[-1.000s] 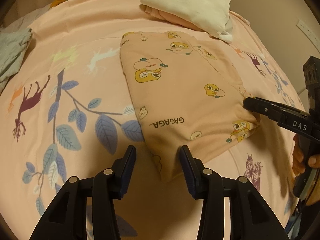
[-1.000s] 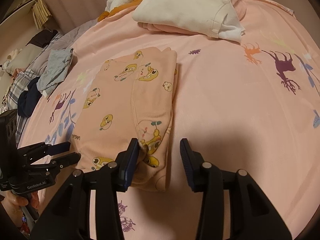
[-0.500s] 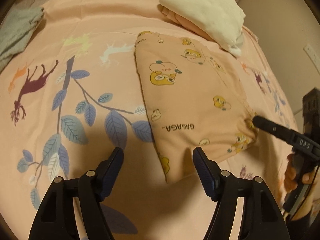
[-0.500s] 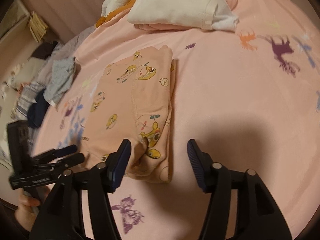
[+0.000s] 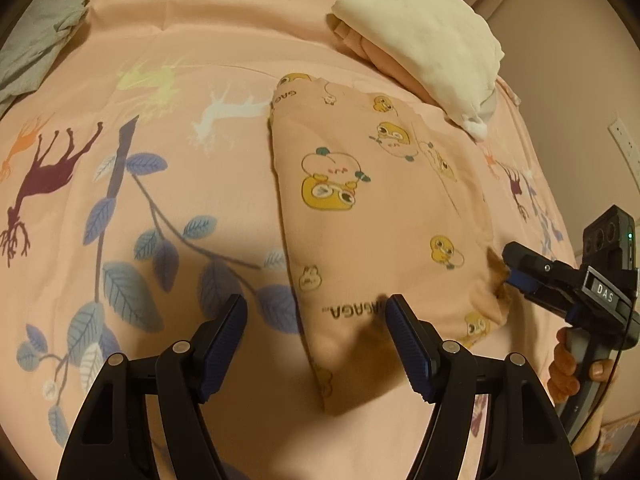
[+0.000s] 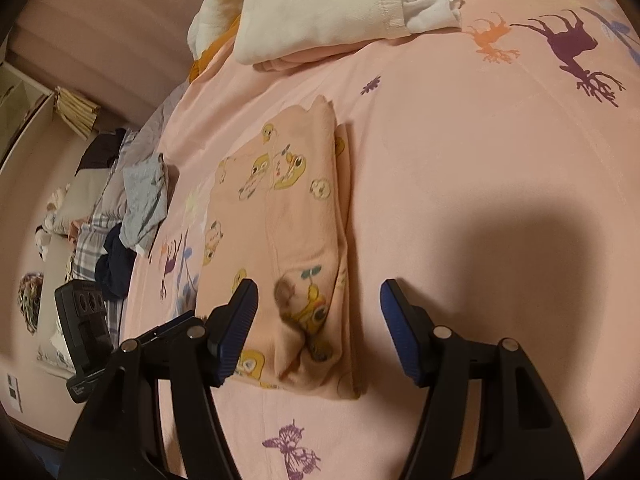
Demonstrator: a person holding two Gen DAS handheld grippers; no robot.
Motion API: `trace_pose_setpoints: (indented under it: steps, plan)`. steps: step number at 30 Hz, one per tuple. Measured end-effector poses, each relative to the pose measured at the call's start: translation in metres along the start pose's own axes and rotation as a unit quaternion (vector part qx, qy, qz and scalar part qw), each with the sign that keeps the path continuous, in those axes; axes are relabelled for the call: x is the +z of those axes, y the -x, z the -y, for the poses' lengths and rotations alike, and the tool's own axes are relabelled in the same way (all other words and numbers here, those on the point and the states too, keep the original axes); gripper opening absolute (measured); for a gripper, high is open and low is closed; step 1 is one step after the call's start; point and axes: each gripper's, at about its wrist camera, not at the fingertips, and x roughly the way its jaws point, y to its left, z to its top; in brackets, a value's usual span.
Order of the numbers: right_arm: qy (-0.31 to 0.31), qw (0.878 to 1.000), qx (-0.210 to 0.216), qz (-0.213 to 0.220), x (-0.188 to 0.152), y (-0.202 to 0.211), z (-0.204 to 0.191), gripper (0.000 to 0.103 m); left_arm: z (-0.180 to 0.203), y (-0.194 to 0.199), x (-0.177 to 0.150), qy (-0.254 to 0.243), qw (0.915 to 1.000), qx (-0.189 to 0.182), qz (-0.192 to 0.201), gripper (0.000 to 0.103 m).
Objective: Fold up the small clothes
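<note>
A folded pink garment [image 5: 380, 220] printed with yellow cartoon figures lies flat on the pink bedsheet [image 5: 168, 60]. My left gripper [image 5: 316, 320] is open, its fingers straddling the garment's near corner from above without pressing it. In the same view my right gripper [image 5: 520, 270] sits at the garment's right edge, held by a hand. From the right wrist, the garment [image 6: 288, 208] runs away from me. My right gripper [image 6: 318, 304] is open over its near end, pads clear of the cloth. My left gripper [image 6: 172, 326] shows at the left, partly hidden.
A stack of folded clothes with a white piece on top [image 5: 424, 36] [image 6: 320, 4] lies beyond the garment. A crumpled grey garment [image 5: 36, 52] [image 6: 144, 196] sits toward the bed's far side, with more loose clothes [image 6: 100, 220] beside it. A wall socket [image 5: 624, 148] is at right.
Both grippers' jaws have spread wider and let go of the garment's near edge. Both wrists have rolled and shifted a little. The garment lies folded in the same place.
</note>
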Motion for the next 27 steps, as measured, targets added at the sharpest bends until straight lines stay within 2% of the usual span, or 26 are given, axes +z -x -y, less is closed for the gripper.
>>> trace_pose_setpoints:
  steps: [27]
  plan:
    - [0.000,1.000,0.016,-0.010,0.034,-0.025,0.005,0.064,0.002,-0.022,0.031,-0.003,0.9998,-0.018,0.000,0.071]
